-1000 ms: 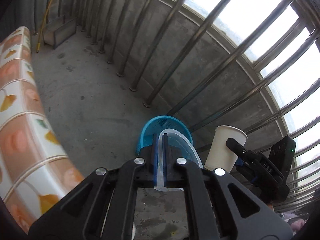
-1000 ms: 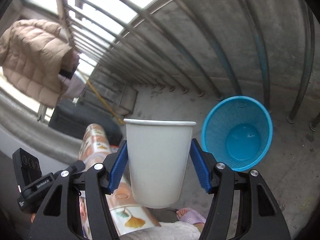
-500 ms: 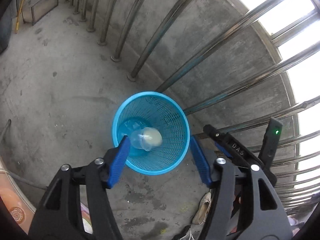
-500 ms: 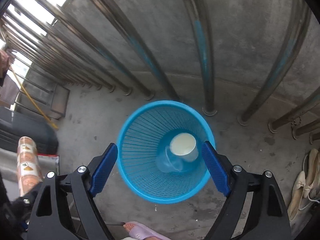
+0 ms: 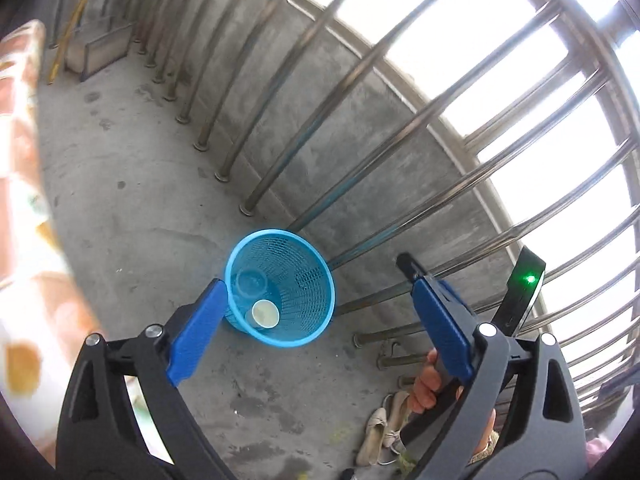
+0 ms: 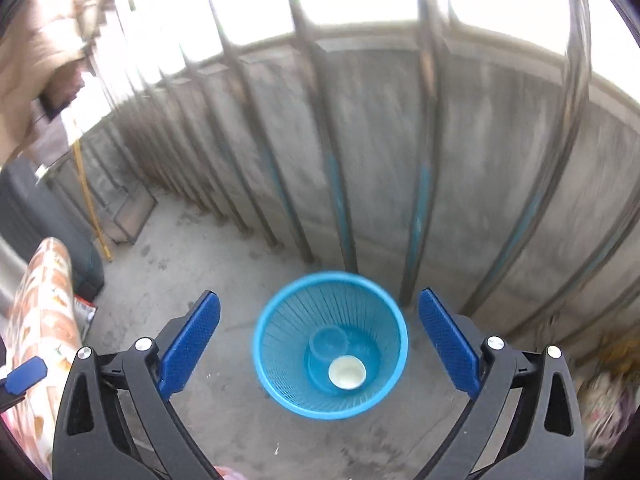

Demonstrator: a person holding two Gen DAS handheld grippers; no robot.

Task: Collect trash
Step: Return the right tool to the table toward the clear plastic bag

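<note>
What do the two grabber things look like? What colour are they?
Both look alike. The left gripper and the right gripper each have black plastic arms with triangle-shaped holes, shiny silver bolts, and two flat blue finger pads with a bumpy surface. In the left view, the right gripper's black box shows a green light.

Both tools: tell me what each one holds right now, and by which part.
Nothing is held. The left tool and right tool are opening with nothing between the fingers. The paper cup and clear plastic cup lie inside the blue basket.
</note>
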